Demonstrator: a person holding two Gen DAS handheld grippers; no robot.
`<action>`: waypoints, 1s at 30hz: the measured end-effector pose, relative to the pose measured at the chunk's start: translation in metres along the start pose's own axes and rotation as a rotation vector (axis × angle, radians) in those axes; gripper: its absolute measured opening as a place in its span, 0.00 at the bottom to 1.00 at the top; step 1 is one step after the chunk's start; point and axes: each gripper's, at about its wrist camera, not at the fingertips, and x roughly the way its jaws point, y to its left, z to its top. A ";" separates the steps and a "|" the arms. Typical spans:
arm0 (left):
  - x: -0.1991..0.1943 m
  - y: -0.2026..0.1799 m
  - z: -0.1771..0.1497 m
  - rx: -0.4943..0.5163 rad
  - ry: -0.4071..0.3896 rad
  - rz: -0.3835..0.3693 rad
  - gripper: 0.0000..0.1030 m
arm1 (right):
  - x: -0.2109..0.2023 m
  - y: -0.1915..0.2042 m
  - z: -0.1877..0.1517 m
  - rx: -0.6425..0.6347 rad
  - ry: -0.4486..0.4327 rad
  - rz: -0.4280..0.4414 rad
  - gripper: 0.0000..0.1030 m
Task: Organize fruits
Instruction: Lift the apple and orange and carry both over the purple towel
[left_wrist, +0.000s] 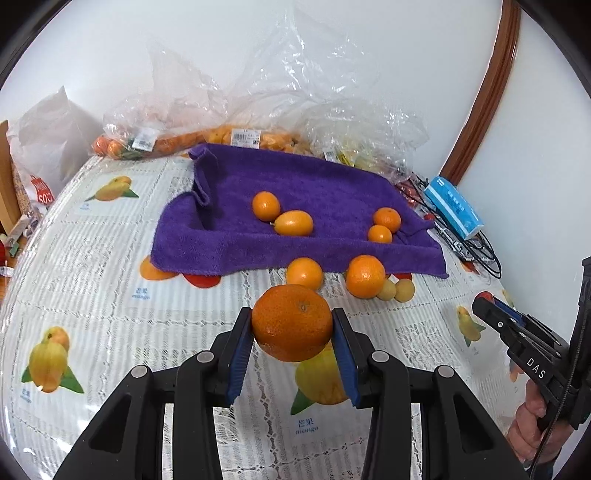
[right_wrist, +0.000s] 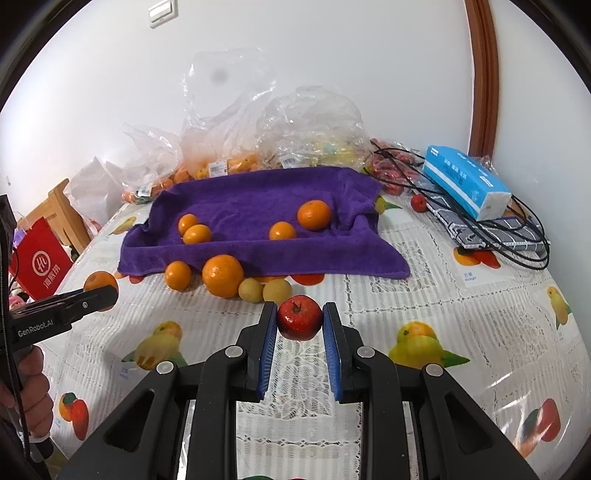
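- On a tabletop (left_wrist: 110, 258) dressed in a fruit-print cloth, the left gripper (left_wrist: 292, 328) holds a large orange (left_wrist: 291, 322), its blue fingers (left_wrist: 240, 354) pressed against both sides of the fruit, lifted clear of the cloth.
- The right gripper (right_wrist: 300, 325) clamps a small red apple (right_wrist: 299, 317) between its fingers, just in front of two yellowish fruits (right_wrist: 264, 290).
- A purple towel (left_wrist: 295, 192) at the back carries four small oranges (left_wrist: 266, 205); two more oranges (left_wrist: 365, 276) sit just off its front edge.
- The step in hand appears to be carrying each fruit to a group of its kind. Done well, it means a light, level grip and a low release, so neither fruit rolls off.
- No apple group is visible on the towel, so the apple's destination cannot be told.
- The plastic bags (right_wrist: 229, 147) at the wall blur their contents; small red fruits (right_wrist: 388, 166) beside the tissue pack (right_wrist: 465, 181) are half hidden by cables.
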 end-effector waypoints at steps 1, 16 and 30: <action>-0.001 0.001 0.001 -0.002 -0.005 0.000 0.39 | 0.000 0.001 0.001 -0.005 -0.003 -0.001 0.24; -0.002 -0.002 0.045 0.025 -0.086 0.024 0.39 | 0.006 0.006 0.046 -0.022 -0.087 0.005 0.24; 0.023 -0.001 0.092 0.025 -0.132 0.028 0.39 | 0.033 0.000 0.087 -0.001 -0.132 0.012 0.24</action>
